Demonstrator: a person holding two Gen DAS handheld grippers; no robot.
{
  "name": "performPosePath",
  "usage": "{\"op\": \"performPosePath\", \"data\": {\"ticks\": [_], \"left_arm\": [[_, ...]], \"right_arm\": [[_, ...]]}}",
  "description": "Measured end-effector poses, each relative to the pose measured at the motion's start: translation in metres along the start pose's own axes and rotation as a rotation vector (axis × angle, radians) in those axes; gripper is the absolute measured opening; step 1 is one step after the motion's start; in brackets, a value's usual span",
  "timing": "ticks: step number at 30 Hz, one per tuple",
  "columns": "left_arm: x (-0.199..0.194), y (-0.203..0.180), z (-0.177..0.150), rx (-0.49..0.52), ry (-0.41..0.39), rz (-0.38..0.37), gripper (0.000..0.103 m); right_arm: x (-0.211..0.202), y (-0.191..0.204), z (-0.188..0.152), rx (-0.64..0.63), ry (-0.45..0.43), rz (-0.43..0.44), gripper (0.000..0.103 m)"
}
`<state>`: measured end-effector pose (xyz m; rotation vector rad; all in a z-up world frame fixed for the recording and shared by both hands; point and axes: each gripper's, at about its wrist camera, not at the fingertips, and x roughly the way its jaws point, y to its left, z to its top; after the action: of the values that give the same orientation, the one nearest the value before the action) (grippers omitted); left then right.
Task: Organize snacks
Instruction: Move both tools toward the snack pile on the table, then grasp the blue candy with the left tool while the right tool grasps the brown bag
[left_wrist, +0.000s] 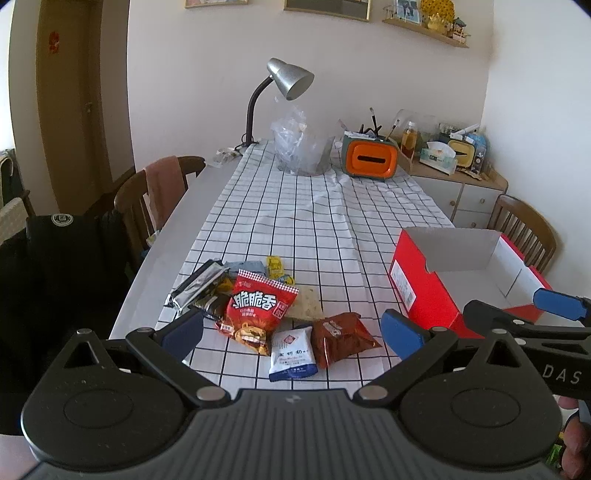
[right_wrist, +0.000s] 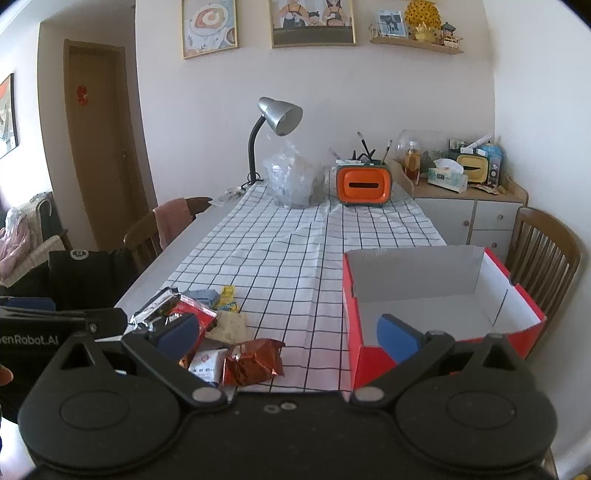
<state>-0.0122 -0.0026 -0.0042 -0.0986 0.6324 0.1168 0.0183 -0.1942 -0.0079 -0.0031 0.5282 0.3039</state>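
Note:
A heap of snack packets lies on the checked tablecloth (left_wrist: 295, 229): a big red bag (left_wrist: 255, 310), a white-and-blue packet (left_wrist: 291, 354), a brown foil packet (left_wrist: 341, 338), a silver-black bag (left_wrist: 199, 286) and small yellow sachets (left_wrist: 275, 267). An empty red shoebox (left_wrist: 428, 295) (right_wrist: 369, 354) stands to their right. My left gripper (left_wrist: 291, 334) hovers open over the near packets, nothing between its fingers. My right gripper (right_wrist: 288, 336) is open too, between the brown packet (right_wrist: 253, 360) and the box. The right gripper's blue pads (left_wrist: 559, 302) show in the left wrist view.
At the table's far end stand a grey desk lamp (left_wrist: 288, 79), a crumpled clear plastic bag (left_wrist: 299, 147) and an orange tissue box (left_wrist: 371, 158). Wooden chairs (left_wrist: 147, 199) (right_wrist: 543, 251) flank the table. A cabinet (right_wrist: 472, 210) with clutter sits at the back right.

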Motion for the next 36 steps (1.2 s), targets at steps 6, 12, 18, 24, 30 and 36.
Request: {"op": "performPosePath", "data": {"ticks": [6,12,18,24,30,36], "left_arm": [[0.001,-0.003,-0.005,-0.008,0.013,0.005,0.103],[0.002,-0.007,-0.008,-0.013,0.025,0.013,0.103],[0.002,-0.009,-0.010,-0.015,0.027,0.016,0.103],[0.003,-0.008,-0.010,-0.022,0.023,0.018,0.103],[0.009,-0.003,-0.007,-0.026,0.027,0.019,0.103],[0.021,0.007,-0.005,-0.028,0.053,0.019,0.103]], "right_arm": [[0.000,-0.003,-0.002,-0.005,0.017,0.002,0.103],[-0.001,-0.007,-0.005,-0.011,0.028,0.012,0.103],[-0.001,-0.010,-0.005,-0.016,0.035,0.022,0.103],[0.001,-0.009,-0.004,-0.019,0.039,0.028,0.103],[0.004,-0.008,-0.003,-0.021,0.041,0.025,0.103],[0.020,-0.003,0.000,-0.021,0.065,0.036,0.101]]}}
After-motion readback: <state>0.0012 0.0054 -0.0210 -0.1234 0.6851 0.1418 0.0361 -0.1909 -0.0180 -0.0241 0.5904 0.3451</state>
